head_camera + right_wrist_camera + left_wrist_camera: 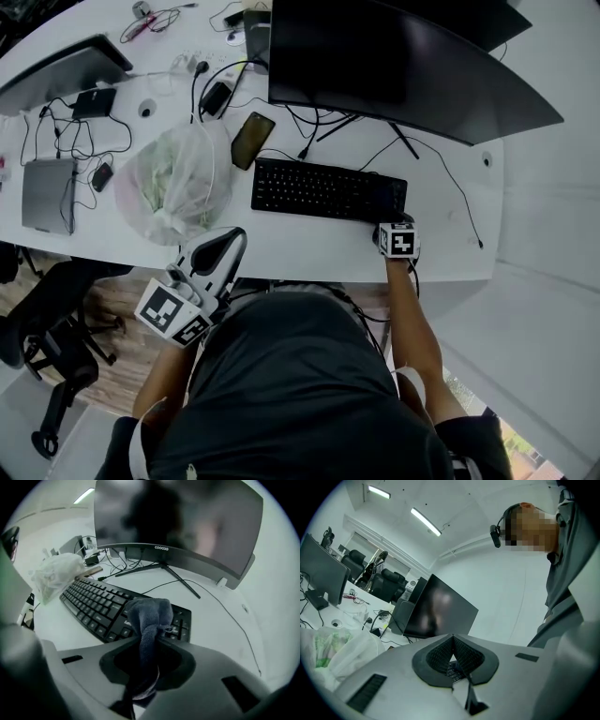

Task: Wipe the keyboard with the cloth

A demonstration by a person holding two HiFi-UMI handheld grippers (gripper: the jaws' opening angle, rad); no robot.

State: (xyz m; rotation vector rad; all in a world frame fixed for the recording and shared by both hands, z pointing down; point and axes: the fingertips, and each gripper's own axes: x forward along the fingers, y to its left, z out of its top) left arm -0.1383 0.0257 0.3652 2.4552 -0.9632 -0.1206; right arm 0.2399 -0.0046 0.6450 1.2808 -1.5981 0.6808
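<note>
1. Right gripper [149,637]: jaws clamped on a bunched grey-blue terry cloth [149,611]. Holds the wad proud of the jaw tips, probably so that fabric rather than plastic meets the keys.
2. Cloth: sits over the right end of a black full-size keyboard [96,603], by the number-pad corner. Touching the keys or just above them; cannot tell which.
3. Keyboard: lies flat on the white curved desk [309,251], just in front of a black curved monitor on a thin-legged stand [394,66]. Extends leftward from the cloth, which favours a sweep along the key rows.
4. Left gripper [214,255]: jaws together on nothing. Hangs at the desk's near edge, close to the torso and well apart from the keyboard, apparently parked clear of the wiping path.
5. Surroundings: crumpled translucent plastic bag [178,178] and dark smartphone [252,140], both near the keyboard's left end but not touching it. Could be brushed at the far end of a stroke.
6. Stage, as judged: wiping at or near its start, with most keys yet to cover.
</note>
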